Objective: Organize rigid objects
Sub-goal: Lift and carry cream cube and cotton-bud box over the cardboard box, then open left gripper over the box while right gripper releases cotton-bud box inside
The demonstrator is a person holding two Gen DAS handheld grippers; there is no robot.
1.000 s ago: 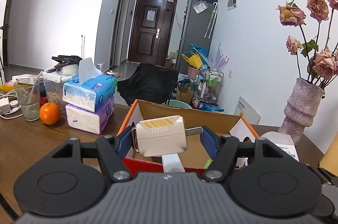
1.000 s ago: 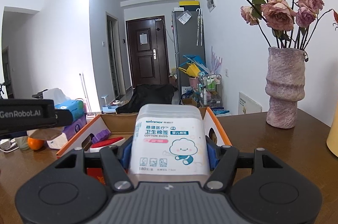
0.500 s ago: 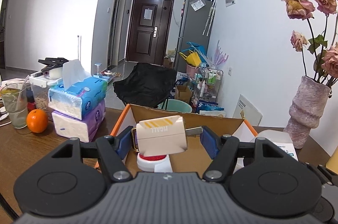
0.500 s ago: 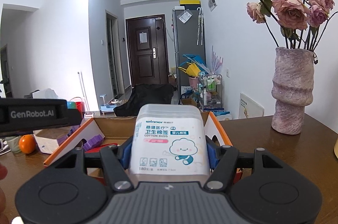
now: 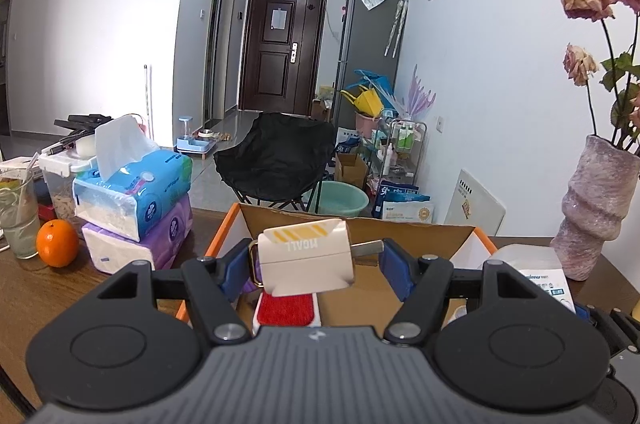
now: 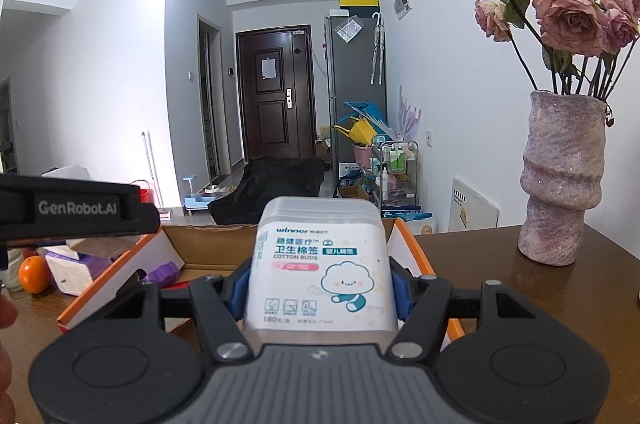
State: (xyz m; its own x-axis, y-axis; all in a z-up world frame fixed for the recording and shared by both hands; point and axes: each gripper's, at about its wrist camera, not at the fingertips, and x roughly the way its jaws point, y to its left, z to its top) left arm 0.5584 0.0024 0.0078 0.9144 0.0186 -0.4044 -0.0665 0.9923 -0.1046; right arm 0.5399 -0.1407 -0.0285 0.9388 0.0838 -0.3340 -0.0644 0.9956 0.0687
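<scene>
A: A white-walled flat, with a dark door at the end of the hall and a grey fridge beside it. Up close is a brown wooden table carrying an open cardboard box with orange edges.

B: What else stands on the table?

A: Two packs of tissues stacked at the left, blue on purple, with an orange just beside them and a glass next to that. At the right is a rough pinkish vase holding dried roses.

B: And the left gripper?

A: Its blue pads are pinching a small cream-coloured tag by a gold ring on one side and a metal tab on the other. The tag hangs above the box's near part, over a red and white pad lying inside the box.

B: The right gripper?

A: Clamped on a clear tub of cotton buds, upright, with its cloud label facing the camera. The tub sits over the near right edge of the same box, off the table. From the left gripper's camera, that tub shows low at the right.

B: Anything else in the box?

A: A purple ridged piece near the left wall. The black body of the left gripper crosses the left side of the right camera's view, with part of a hand at the frame edge.
</scene>
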